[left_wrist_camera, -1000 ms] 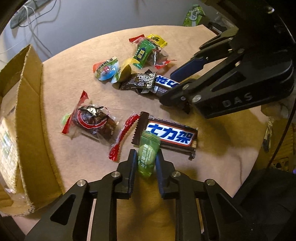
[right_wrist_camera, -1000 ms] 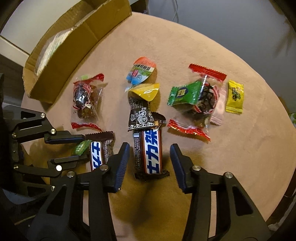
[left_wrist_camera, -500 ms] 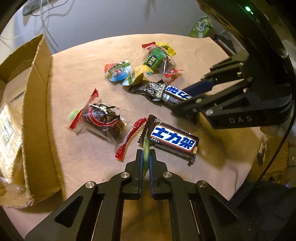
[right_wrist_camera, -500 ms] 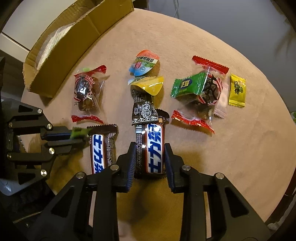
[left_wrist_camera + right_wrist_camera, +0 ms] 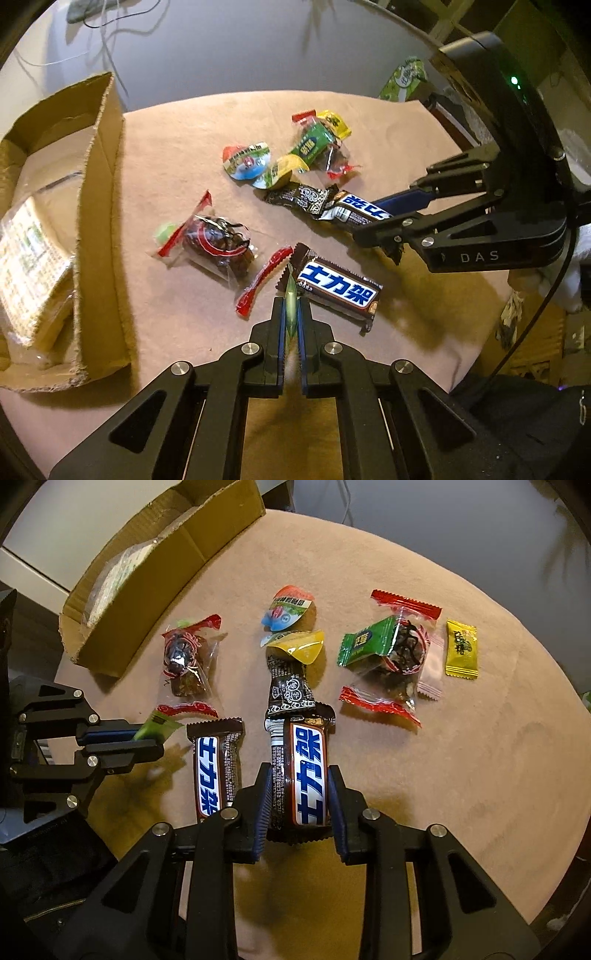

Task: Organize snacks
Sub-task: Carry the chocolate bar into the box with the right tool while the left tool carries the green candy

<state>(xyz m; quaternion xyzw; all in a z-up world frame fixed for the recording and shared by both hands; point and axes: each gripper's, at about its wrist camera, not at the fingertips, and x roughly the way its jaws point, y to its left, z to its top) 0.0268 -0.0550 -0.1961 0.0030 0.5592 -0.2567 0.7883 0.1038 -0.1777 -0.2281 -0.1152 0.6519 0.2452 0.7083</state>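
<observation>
My left gripper (image 5: 291, 308) is shut on a small green candy (image 5: 291, 306), held edge-on a little above the table; it also shows in the right wrist view (image 5: 157, 728). My right gripper (image 5: 298, 775) is shut on a brown Snickers bar (image 5: 308, 775), seen too in the left wrist view (image 5: 360, 211). A second Snickers bar (image 5: 338, 290) lies on the tan round table (image 5: 177, 140) just ahead of the left gripper. A cardboard box (image 5: 96, 221) stands open at the left.
Loose snacks lie across the table: a clear pack of dark sweets (image 5: 184, 657), two jelly cups (image 5: 290, 609), a dark wrapper (image 5: 290, 690), a green packet (image 5: 365, 642), a yellow candy (image 5: 461, 648). The box holds a flat packet (image 5: 26, 251).
My left gripper closed on the green candy and lifted it. My right gripper closed on the Snickers bar and raised it slightly. Both cameras pulled back a little.
</observation>
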